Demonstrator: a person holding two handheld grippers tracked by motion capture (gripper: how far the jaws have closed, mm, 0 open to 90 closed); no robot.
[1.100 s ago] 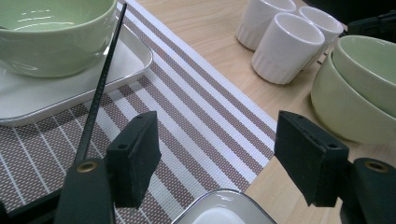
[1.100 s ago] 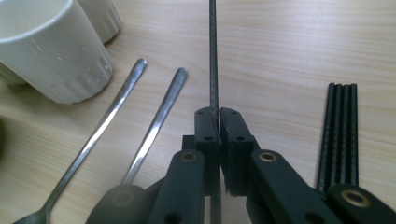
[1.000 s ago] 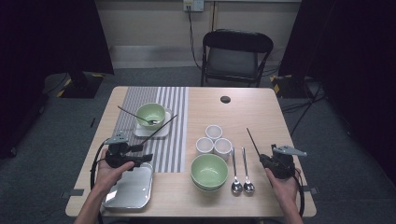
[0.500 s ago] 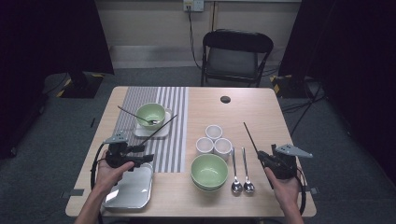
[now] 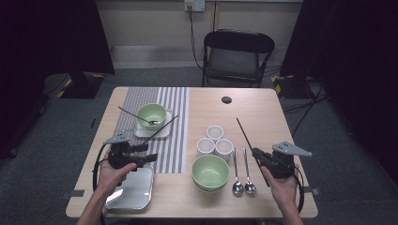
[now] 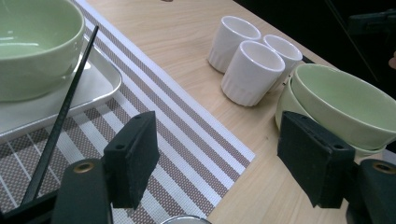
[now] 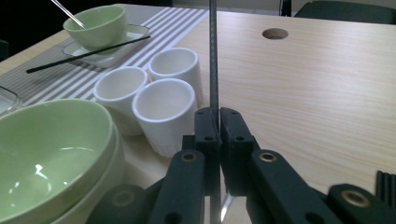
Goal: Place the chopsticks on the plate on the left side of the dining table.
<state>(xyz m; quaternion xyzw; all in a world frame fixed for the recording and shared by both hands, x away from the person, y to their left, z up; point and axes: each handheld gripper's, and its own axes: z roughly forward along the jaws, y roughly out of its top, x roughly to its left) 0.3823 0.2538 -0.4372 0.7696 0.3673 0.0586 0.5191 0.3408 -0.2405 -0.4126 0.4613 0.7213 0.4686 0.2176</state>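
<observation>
Two grippers were at work. At far left, the left gripper (image 5: 151, 157) hovered over the striped mat (image 5: 171, 140), fingers (image 6: 133, 163) wide apart, nothing btwn them, near the steel tray (image 5: 131, 190). One chopstick (image 5: 159, 131) leaned on the small plate (image 5: 152, 132) under the far green bowl (image 5: 151, 115). Mid-surface sat three white cups (image 5: 215, 140), the stacked bowls (image 5: 210, 171) and two spoons (image 5: 243, 171). At right, the right gripper (image 5: 256, 153) had its fingers (image 7: 207, 128) clamped on the second chopstick (image 5: 245, 134), held clear of the surface (image 5: 263, 117), tip pointing away. Step in hand, prob.: carrying that stick to pair it w/ the first. Next move would need a steady sweep left over the cups w/o clipping them.
</observation>
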